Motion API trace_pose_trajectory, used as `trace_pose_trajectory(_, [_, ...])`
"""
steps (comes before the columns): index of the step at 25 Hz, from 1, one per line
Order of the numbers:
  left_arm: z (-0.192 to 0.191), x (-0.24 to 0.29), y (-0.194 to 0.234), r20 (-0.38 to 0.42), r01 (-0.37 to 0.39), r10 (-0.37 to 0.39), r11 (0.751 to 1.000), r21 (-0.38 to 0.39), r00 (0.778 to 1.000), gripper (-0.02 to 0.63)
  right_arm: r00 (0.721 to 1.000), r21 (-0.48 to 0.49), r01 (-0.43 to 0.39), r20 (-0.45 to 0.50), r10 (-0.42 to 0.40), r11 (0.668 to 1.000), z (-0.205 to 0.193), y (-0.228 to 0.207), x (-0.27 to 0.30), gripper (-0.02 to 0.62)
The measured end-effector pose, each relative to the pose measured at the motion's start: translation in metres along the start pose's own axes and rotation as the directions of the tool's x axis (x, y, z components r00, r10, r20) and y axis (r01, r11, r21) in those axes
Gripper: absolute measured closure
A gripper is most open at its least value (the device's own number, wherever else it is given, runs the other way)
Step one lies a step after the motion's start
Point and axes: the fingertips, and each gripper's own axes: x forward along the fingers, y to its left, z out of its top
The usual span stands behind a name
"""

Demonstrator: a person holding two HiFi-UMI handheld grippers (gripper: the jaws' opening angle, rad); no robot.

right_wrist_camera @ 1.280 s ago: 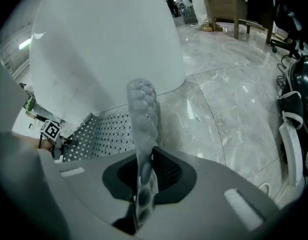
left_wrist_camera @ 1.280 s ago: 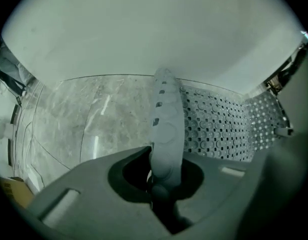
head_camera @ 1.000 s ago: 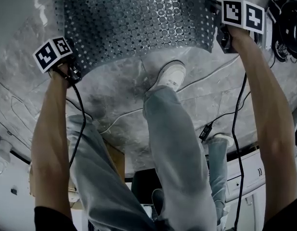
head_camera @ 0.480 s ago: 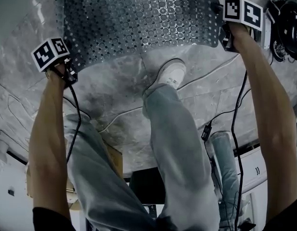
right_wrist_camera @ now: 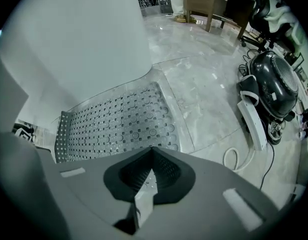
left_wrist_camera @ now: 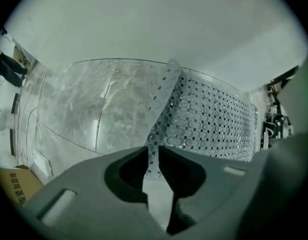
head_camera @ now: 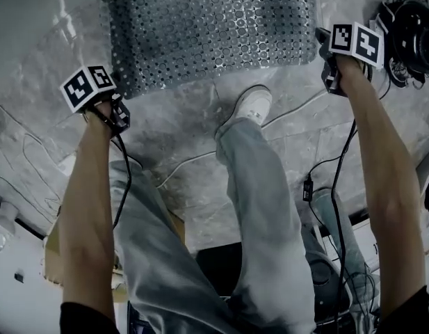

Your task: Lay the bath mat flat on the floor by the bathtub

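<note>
Grey perforated bath mat (head_camera: pixel 214 30) lies along the top centre of the head view on the pale marble floor (head_camera: pixel 193 134), its far long side against the white bathtub wall (right_wrist_camera: pixel 79 44). The left gripper (left_wrist_camera: pixel 153 153), at the mat's lower left corner, has its jaws pinched on the mat's short edge, which stands up in a thin strip in the left gripper view. The right gripper (right_wrist_camera: pixel 152 151), in the upper right beside the mat's right end, has its jaws closed on that end, and a white shoe (head_camera: pixel 250 106) stands just below the mat.
</note>
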Motion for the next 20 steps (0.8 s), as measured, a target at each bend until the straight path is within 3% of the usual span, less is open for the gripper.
trace_pose_trajectory(3, [-0.010,-0.010,-0.008,-0.029,0.010,-0.011,1.000,-0.017,1.000,0.583,1.000,0.071,-0.016,-0.002,0.017,0.997,-0.009,0.006,-0.011,0.589])
trace_pose_trajectory(7, [-0.019,-0.022,-0.017,-0.057,0.024,-0.026,0.999,-0.038,0.998,0.601,0.999,0.107,-0.043,-0.010,0.044,0.993,-0.016,0.025,-0.020,0.588])
trace_pose_trajectory(13, [-0.036,-0.054,-0.040,-0.048,0.079,-0.089,0.981,-0.179,0.995,0.601,0.998,0.128,-0.060,-0.015,0.062,0.990,-0.018,0.054,-0.042,0.588])
trace_pose_trajectory(20, [-0.054,-0.095,-0.083,-0.076,0.137,-0.145,0.986,-0.098,0.986,0.601,0.995,0.157,-0.088,-0.037,0.095,0.984,-0.030,0.080,-0.068,0.589])
